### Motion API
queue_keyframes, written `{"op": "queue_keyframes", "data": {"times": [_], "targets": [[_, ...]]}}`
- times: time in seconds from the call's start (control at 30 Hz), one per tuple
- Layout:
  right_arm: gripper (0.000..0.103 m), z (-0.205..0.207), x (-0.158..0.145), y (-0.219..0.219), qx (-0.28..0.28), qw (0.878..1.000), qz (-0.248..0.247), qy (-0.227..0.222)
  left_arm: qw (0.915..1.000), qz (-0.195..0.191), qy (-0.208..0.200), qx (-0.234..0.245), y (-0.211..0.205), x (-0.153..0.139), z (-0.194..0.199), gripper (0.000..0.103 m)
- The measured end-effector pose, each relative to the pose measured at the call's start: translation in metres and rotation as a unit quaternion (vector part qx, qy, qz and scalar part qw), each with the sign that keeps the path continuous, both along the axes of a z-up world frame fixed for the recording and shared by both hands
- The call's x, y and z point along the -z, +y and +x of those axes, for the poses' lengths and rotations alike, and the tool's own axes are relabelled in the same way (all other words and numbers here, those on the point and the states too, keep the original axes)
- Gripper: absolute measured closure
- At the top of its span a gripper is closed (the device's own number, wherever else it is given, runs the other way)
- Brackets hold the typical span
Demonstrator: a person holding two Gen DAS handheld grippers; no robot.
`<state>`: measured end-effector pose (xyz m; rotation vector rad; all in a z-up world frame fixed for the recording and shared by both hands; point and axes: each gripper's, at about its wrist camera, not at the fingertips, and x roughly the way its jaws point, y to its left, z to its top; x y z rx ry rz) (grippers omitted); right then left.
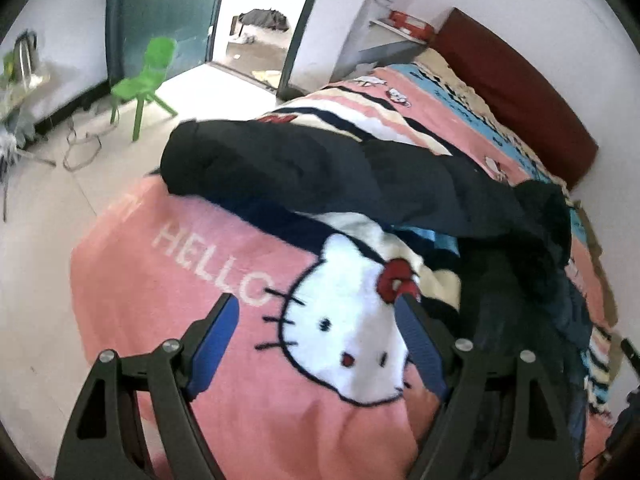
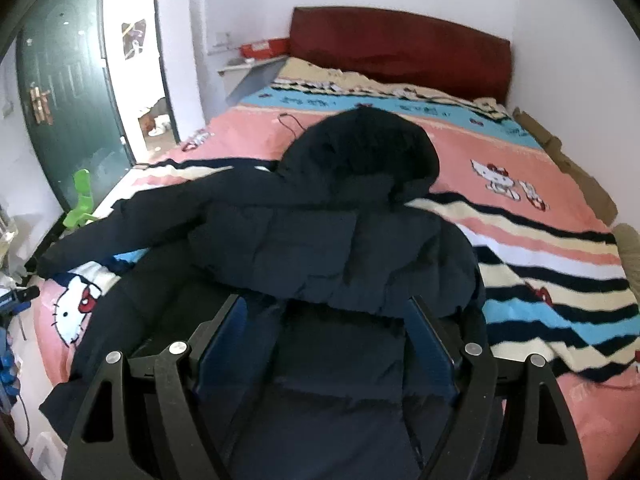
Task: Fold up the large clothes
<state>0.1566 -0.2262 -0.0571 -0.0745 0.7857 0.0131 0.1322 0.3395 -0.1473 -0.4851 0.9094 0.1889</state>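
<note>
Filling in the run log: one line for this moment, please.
stage: folding | jacket: on bed, sleeve spread out | left gripper: open, empty | right gripper: open, above jacket

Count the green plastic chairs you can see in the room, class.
1. The green chair stands on the floor beside the dark green door, past the bed's far corner. Others may be hidden.

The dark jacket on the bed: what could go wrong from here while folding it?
1. The dark jacket is puffy, so a fold may spring back.
2. Its sleeve reaches the bed edge and might slide off.
3. The open left tongs hover over the blanket and could pinch it instead.
</note>
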Motion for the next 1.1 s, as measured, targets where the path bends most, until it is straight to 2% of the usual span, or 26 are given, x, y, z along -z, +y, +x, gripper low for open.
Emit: {"op": "queue_keyframes", "data": {"times": [0.13,0.27,0.43,0.53,0.7,0.77,0.8,0.83,1.03,1.1], "targets": [[0.023,0.011,0.010,-0.003,0.020,1.000,-0.001,0.012,0.9978,-0.060,-0.013,-0.025,0.027,0.016,0.016,0.023],[0.023,0.022,0.015,-0.003,0.032,0.999,-0.010,0.022,0.9876,-0.123,-0.037,-0.090,0.071,0.030,0.038,0.023],[0.023,0.033,0.019,-0.009,0.049,0.998,-0.022,0.031,0.9787,-0.136,-0.029,-0.151,0.115,0.045,0.057,0.024],[0.023,0.039,0.022,-0.013,0.059,0.997,-0.027,0.037,0.9715,-0.163,-0.024,-0.170,0.132,0.058,0.067,0.026],[0.023,0.047,0.029,-0.013,0.067,0.996,-0.027,0.045,0.9718,-0.157,-0.023,-0.174,0.135,0.056,0.085,0.028],[0.023,0.048,0.030,-0.010,0.065,0.996,-0.029,0.047,0.9735,-0.147,-0.018,-0.174,0.134,0.056,0.093,0.042],[0.023,0.049,0.031,-0.009,0.063,0.996,-0.030,0.047,0.9750,-0.139,-0.012,-0.173,0.134,0.057,0.096,0.055],[0.023,0.049,0.031,-0.008,0.062,0.996,-0.030,0.047,0.9759,-0.137,-0.008,-0.170,0.132,0.057,0.099,0.063],[0.023,0.046,0.030,-0.008,0.062,0.997,-0.028,0.047,0.9828,-0.103,-0.013,-0.153,0.118,0.046,0.110,0.088],[0.023,0.044,0.028,-0.009,0.063,0.997,-0.027,0.043,0.9853,-0.084,-0.017,-0.147,0.110,0.035,0.112,0.090]]}}
